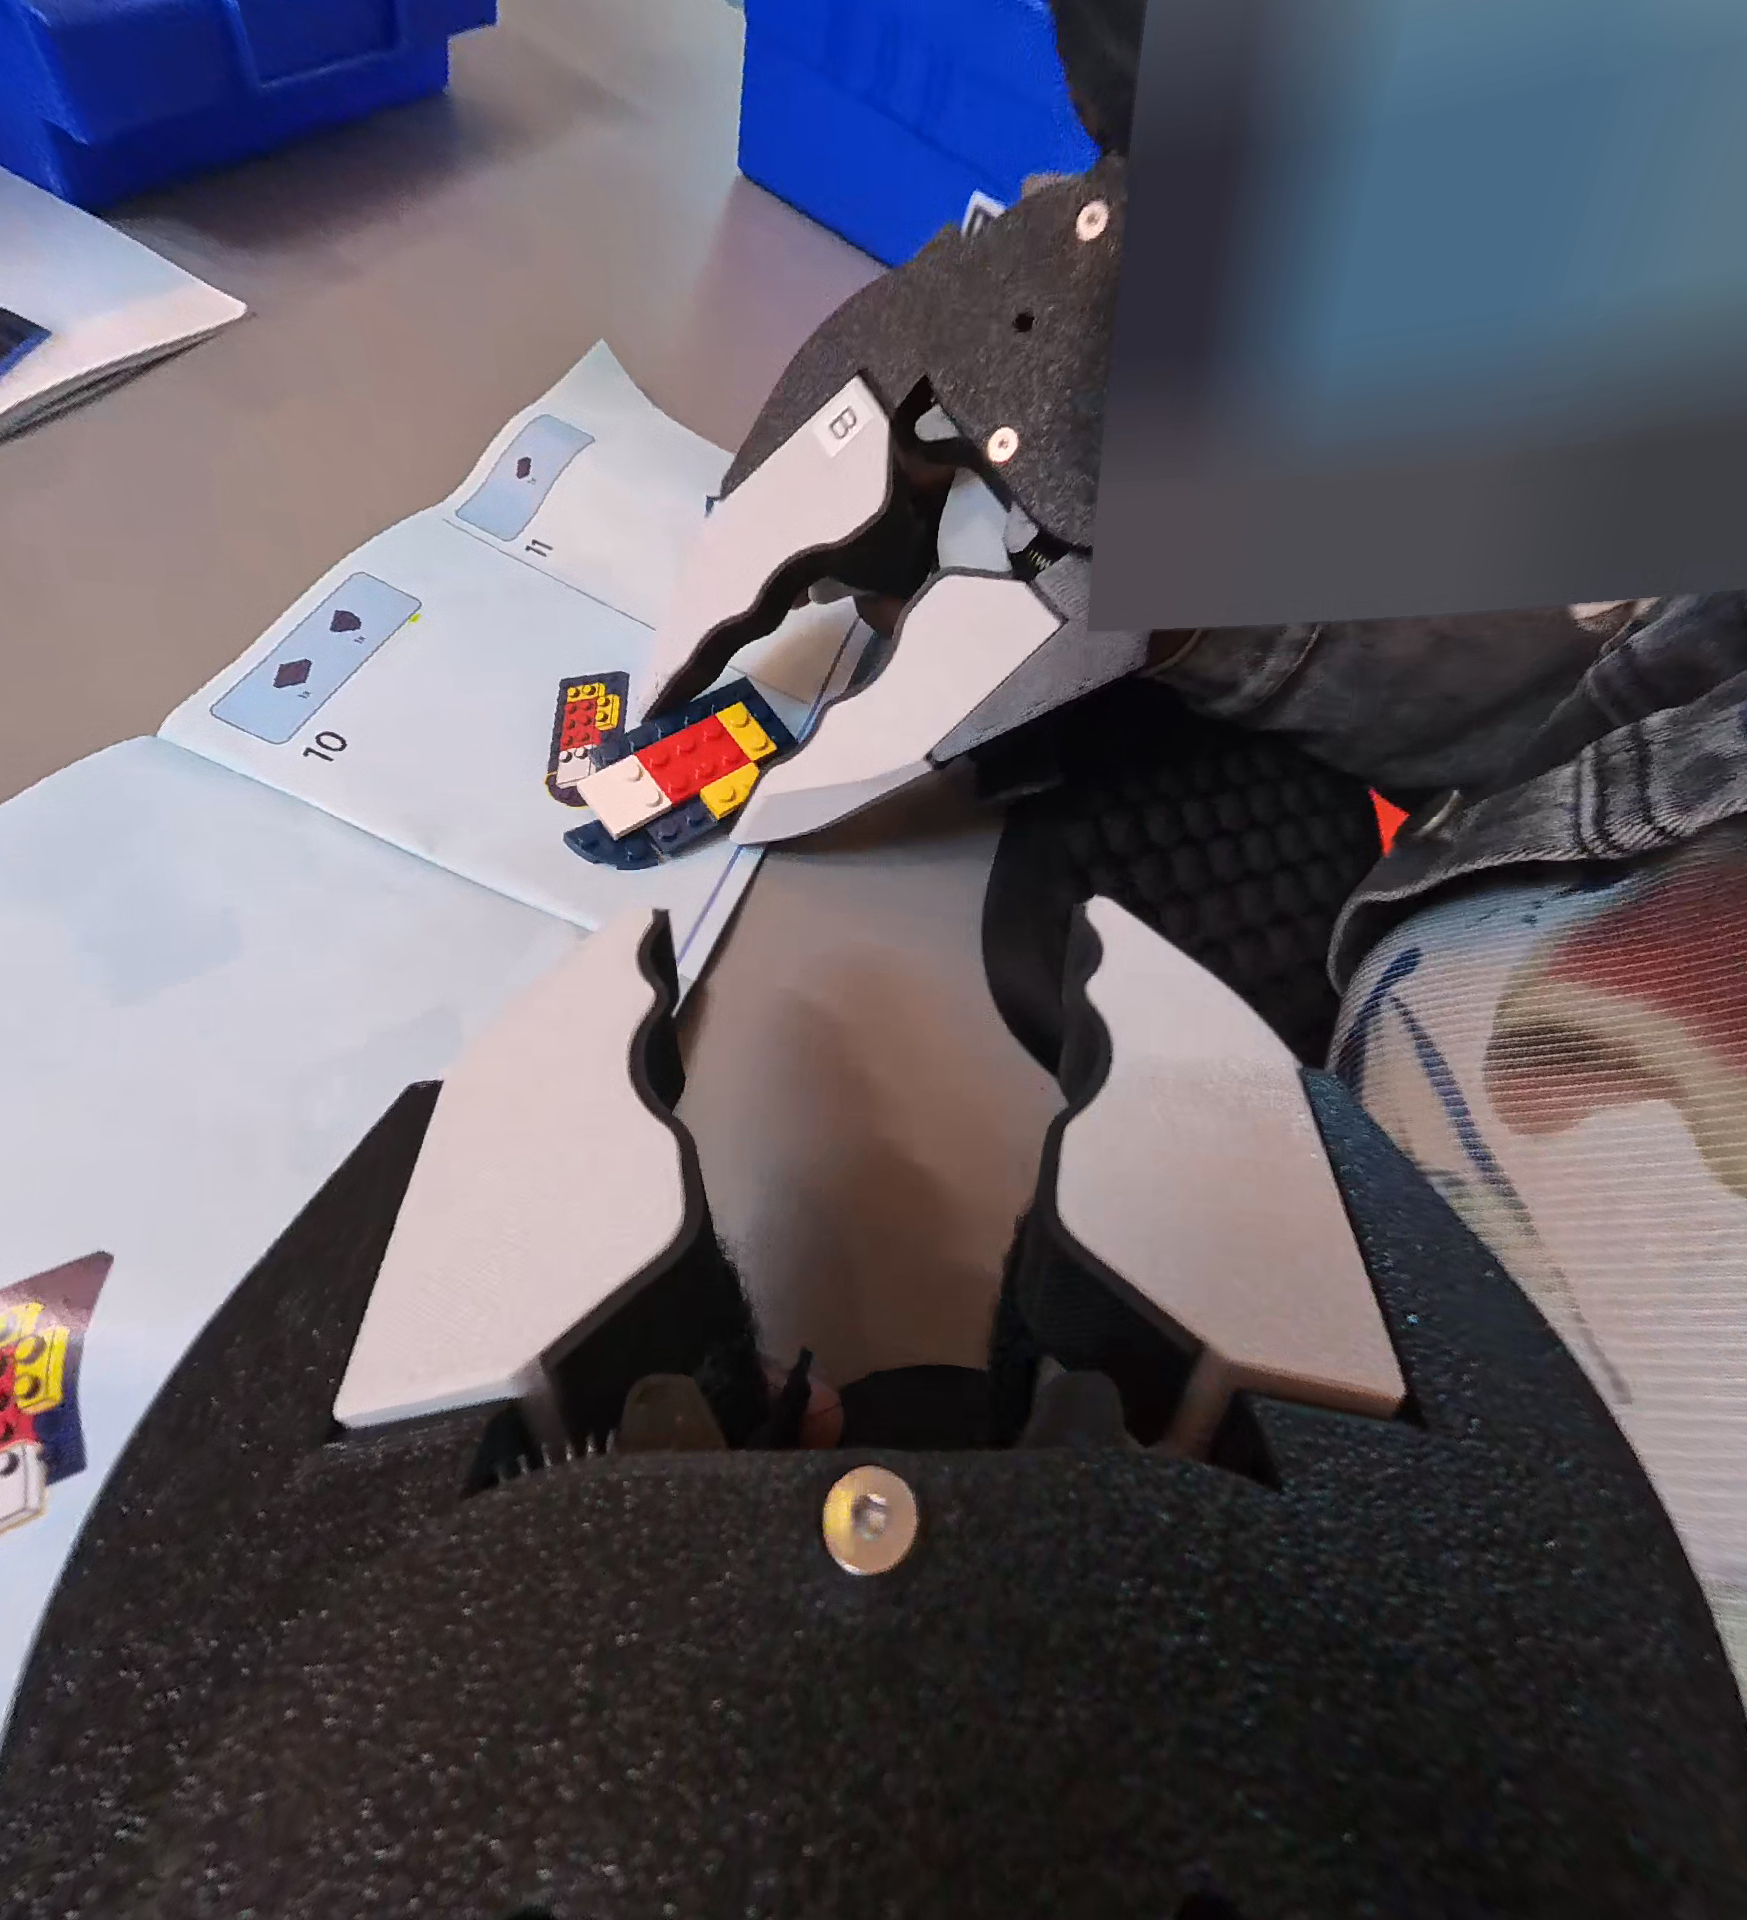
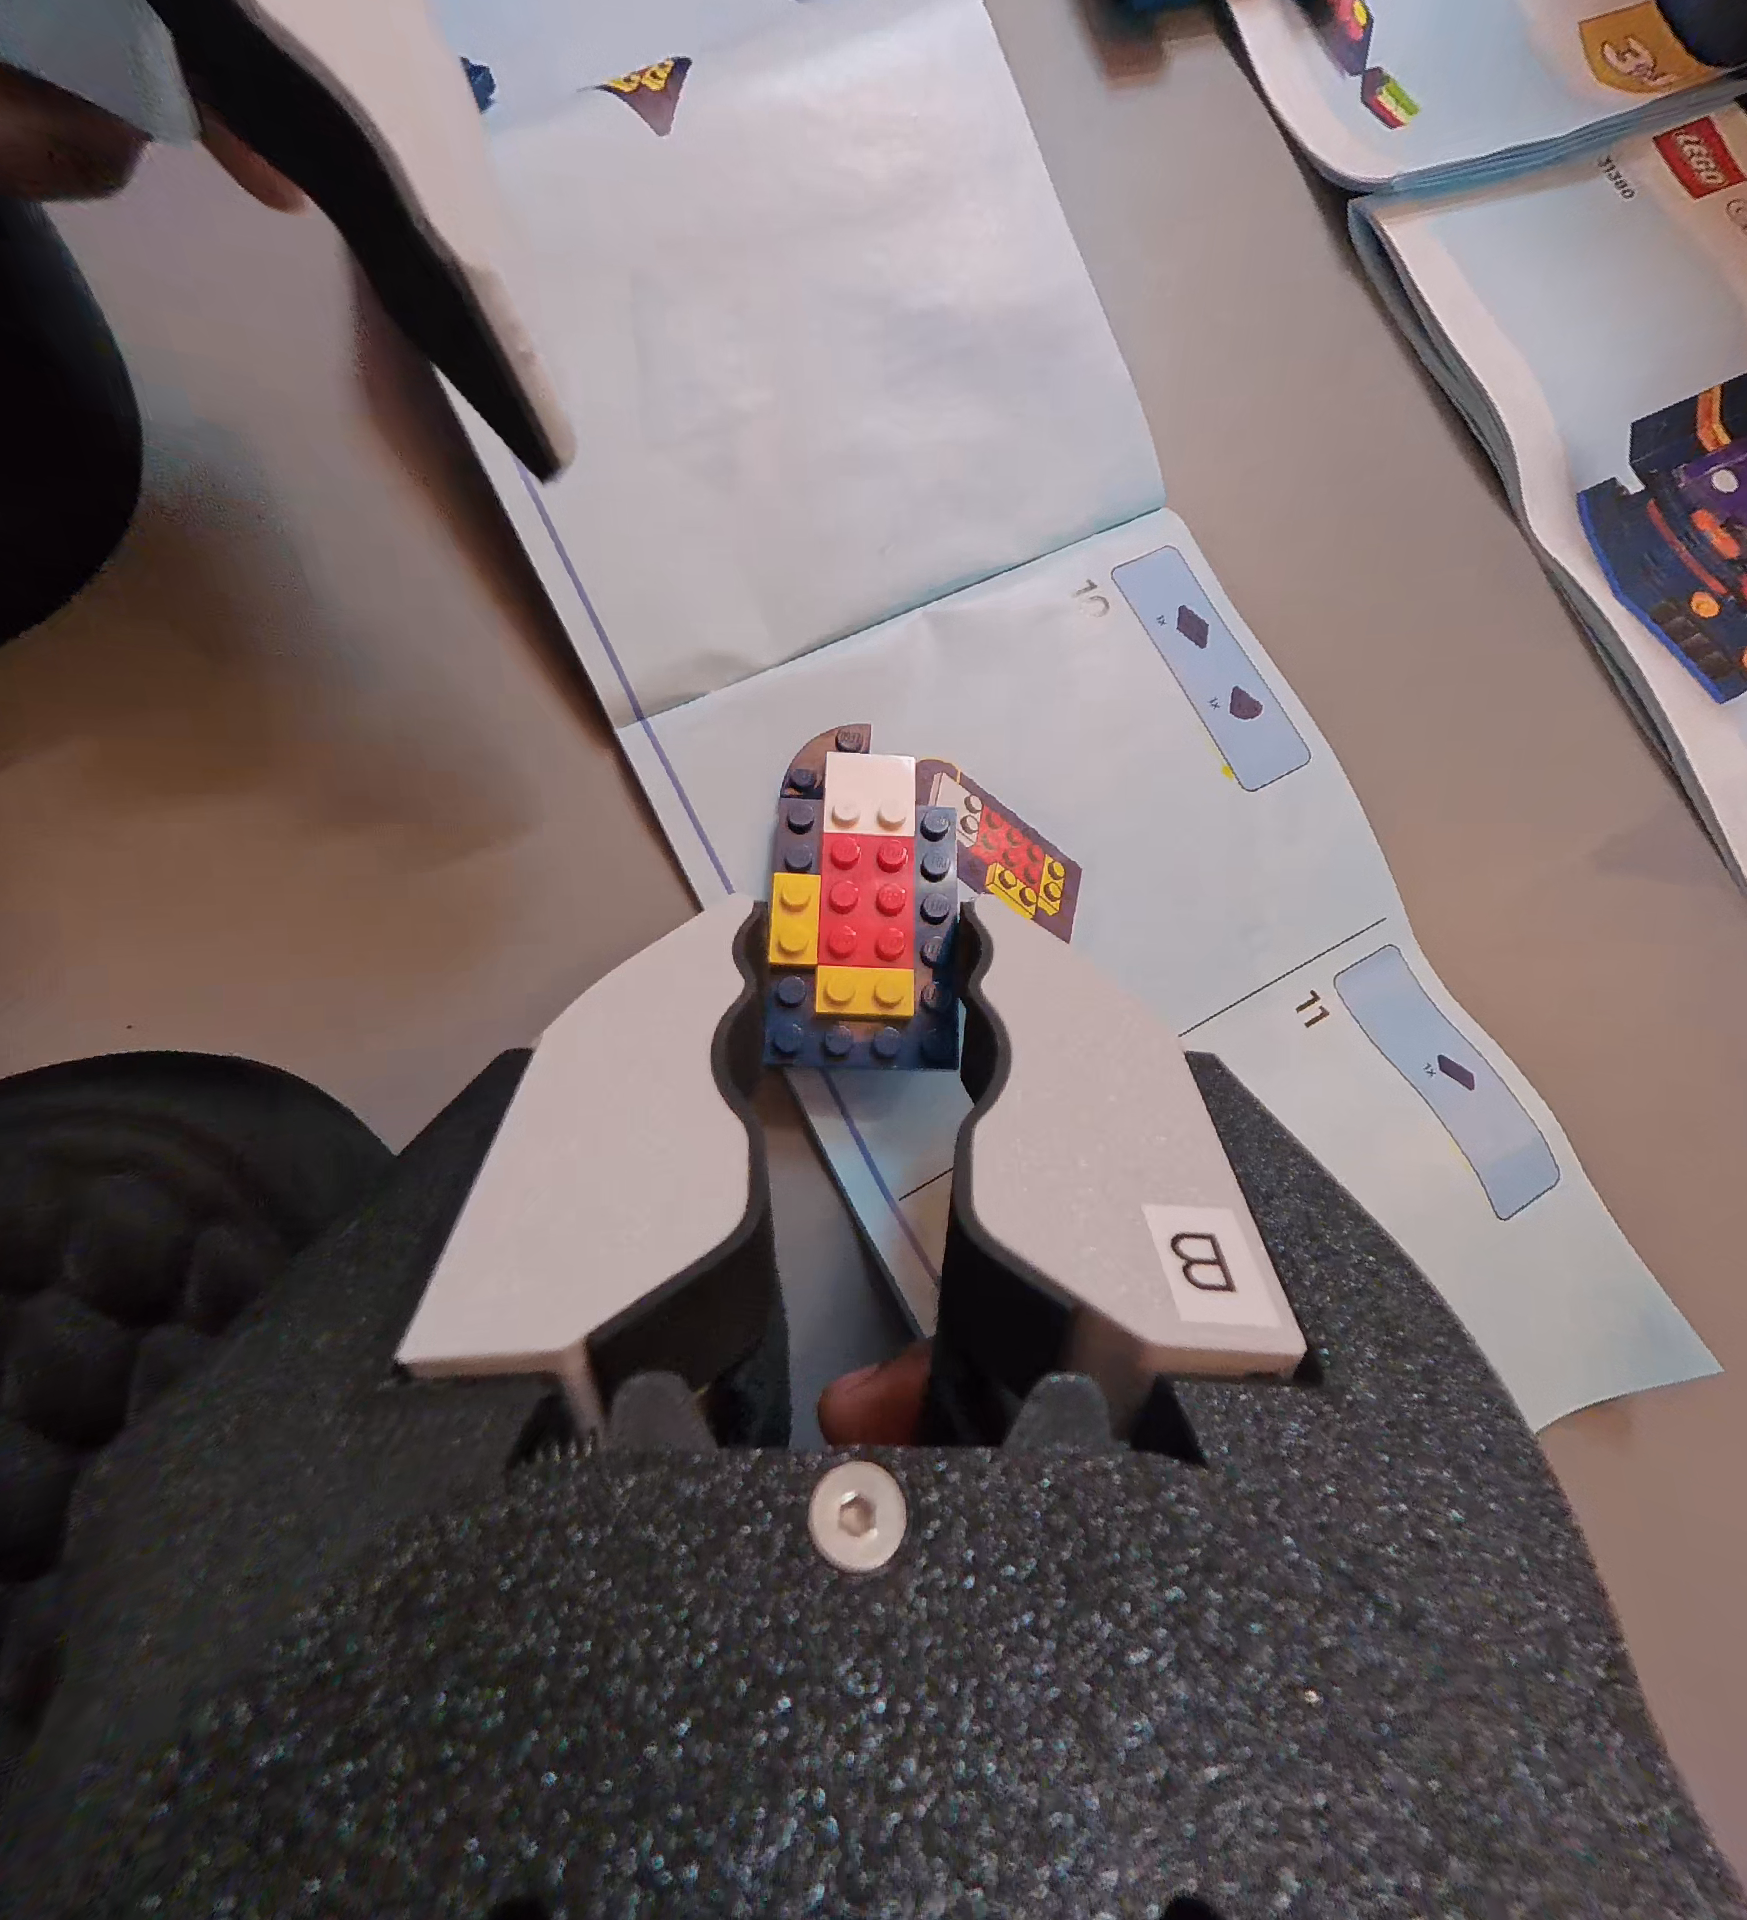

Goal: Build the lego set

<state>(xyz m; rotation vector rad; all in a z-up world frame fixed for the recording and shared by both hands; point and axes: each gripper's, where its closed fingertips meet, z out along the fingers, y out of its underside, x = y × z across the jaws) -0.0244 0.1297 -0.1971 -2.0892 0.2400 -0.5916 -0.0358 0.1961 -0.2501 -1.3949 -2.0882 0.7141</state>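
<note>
A small brick assembly (image 2: 864,904) has a dark blue plate with red, yellow and white bricks on top. It sits over an open instruction booklet (image 2: 848,364). My right gripper (image 2: 858,925) is shut on the assembly, with its pads against the plate's two long sides. In the left wrist view the right gripper (image 1: 713,769) holds the assembly (image 1: 682,769) low over the booklet (image 1: 381,727). My left gripper (image 1: 874,925) is wide open and empty. It hovers over the table's edge, a short way from the assembly. One of its fingers (image 2: 505,343) shows in the right wrist view.
Two blue bins (image 1: 173,73) (image 1: 900,104) stand at the back of the grey table (image 1: 381,312). More booklets (image 2: 1627,520) lie to the right, and another one (image 1: 17,343) at the far left. A person's clothing (image 1: 1575,1039) and a black textured cushion (image 1: 1212,831) are near the table's edge.
</note>
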